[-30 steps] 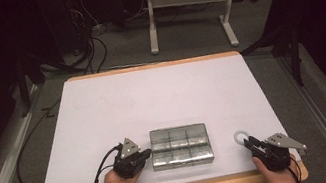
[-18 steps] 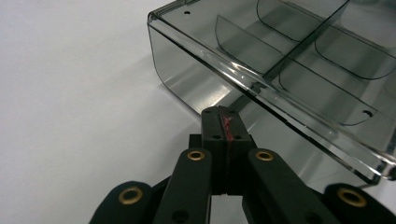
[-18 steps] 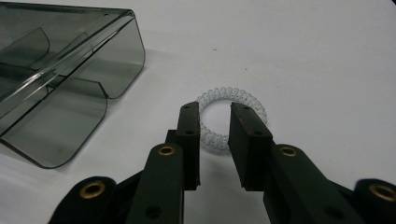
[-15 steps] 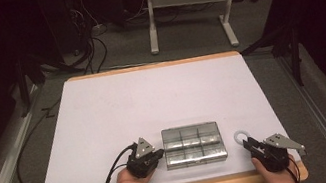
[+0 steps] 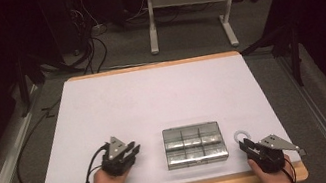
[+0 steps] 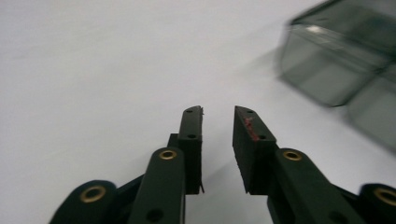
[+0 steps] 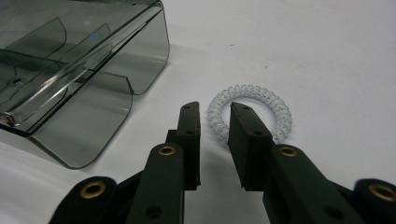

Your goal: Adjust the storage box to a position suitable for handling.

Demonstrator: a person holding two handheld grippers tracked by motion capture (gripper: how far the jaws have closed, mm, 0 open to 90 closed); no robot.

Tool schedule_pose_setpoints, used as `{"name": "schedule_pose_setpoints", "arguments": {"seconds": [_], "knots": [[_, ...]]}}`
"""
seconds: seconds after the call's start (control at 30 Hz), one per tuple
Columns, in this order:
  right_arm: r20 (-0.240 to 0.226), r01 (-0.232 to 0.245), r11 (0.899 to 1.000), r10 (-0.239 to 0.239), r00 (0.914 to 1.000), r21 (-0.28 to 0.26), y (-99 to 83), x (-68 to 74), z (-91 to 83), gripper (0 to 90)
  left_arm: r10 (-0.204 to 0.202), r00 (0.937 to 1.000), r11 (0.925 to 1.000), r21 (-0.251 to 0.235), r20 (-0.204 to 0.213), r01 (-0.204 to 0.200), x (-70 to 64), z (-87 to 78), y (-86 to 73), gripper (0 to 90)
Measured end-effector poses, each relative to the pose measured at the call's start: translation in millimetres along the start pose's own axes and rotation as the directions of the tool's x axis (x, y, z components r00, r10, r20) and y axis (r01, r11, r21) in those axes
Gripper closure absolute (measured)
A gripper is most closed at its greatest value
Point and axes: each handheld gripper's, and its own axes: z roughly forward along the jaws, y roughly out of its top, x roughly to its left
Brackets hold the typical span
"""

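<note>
On my left, I have the left gripper [image 5: 131, 151] low over the white table top [image 5: 152, 98], near the front edge, its tips aimed toward the box. In the left gripper view its jaws stand a little apart with nothing between them: released, with bare white surface under the left gripper [image 6: 218, 122]. A reddish smear marks the pad of one finger [image 6: 250, 128]. The box sits off to the upper right of that view, blurred, clear of the jaws.

In the middle lies the smoky clear compartment box [image 5: 194, 144], flat on the table and divided into a grid of cells. It sits between my two grippers, touching neither. I cannot tell what, if anything, is inside.

Just right of the box lies the white spiral hair tie [image 5: 241, 135], flat on the table and near the box's right end. My right gripper [image 5: 244, 145] points at it from the front edge. In the right gripper view, the right gripper [image 7: 214, 116] has its jaws slightly parted, the tips at the near side of the hair tie [image 7: 275, 105], not clenched on it. The box [image 7: 84, 70] stands to the left there.
</note>
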Motion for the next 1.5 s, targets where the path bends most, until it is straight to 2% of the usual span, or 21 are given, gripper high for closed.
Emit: {"name": "schedule_pose_setpoints", "arguments": {"seconds": [0.07, 0.1, 0.17, 0.27, 0.33, 0.5, 0.77, 1.07, 1.5], "knots": [[-0.004, 0.007, 1.0, -0.007, 1.0, 0.001, 0.6, 2.8, 0.5, 74.8, -0.003, 0.9987, 1.0, -0.002, -0.051, 0.003, 12.0, -7.7, -7.0, 68.5], [-0.006, 0.012, 1.0, -0.012, 0.9999, 0.0, 0.8, 4.3, 0.7, 74.8, -0.022, 0.9977, 0.9997, -0.01, -0.064, 0.021, 18.6, -11.9, -10.9, 67.0], [-0.008, 0.02, 1.0, -0.02, 0.9998, -0.001, 1.3, 7.4, 1.6, 75.0, -0.095, 0.994, 0.9948, -0.043, -0.055, 0.093, 29.7, -16.1, -18.4, 63.4], [-0.011, 0.022, 1.0, -0.022, 0.9997, 0.001, 2.5, 11.6, 4.3, 75.0, -0.14, 0.9894, 0.9898, -0.034, -0.04, 0.139, 35.8, -14.7, -21.6, 55.4], [-0.021, 0.017, 1.0, -0.017, 0.9996, 0.001, 3.1, 14.9, 5.2, 74.7, -0.131, 0.9897, 0.9911, -0.029, -0.057, 0.13, 34.9, -14.1, -21.6, 53.6], [-0.015, 0.035, 0.999, -0.035, 0.9993, -0.004, 3.9, 18.4, 4.1, 74.7, -0.087, 0.9939, 0.9962, -0.003, -0.068, 0.087, 29.9, -11.2, -20.5, 49.3], [-0.018, 0.029, 1.0, -0.029, 0.9994, 0.002, 2.0, 17.2, 4.0, 76.6, -0.085, 0.9935, 0.9963, 0.002, -0.076, 0.086, 29.2, -10.8, -20.4, 45.4], [-0.03, 0.047, 0.999, -0.046, 0.9985, 0.008, -1.9, 22.8, -2.5, 90.0, -0.084, 0.9936, 0.9964, 0.004, -0.076, 0.084, 29.2, -10.6, -20.4, 43.6], [-0.065, 0.068, 0.998, -0.067, 0.9957, 0.014, -10.4, 38.0, -15.2, 90.0, -0.086, 0.9936, 0.9961, 0.01, -0.073, 0.087, 29.9, -10.3, -20.2, 42.1]]}}
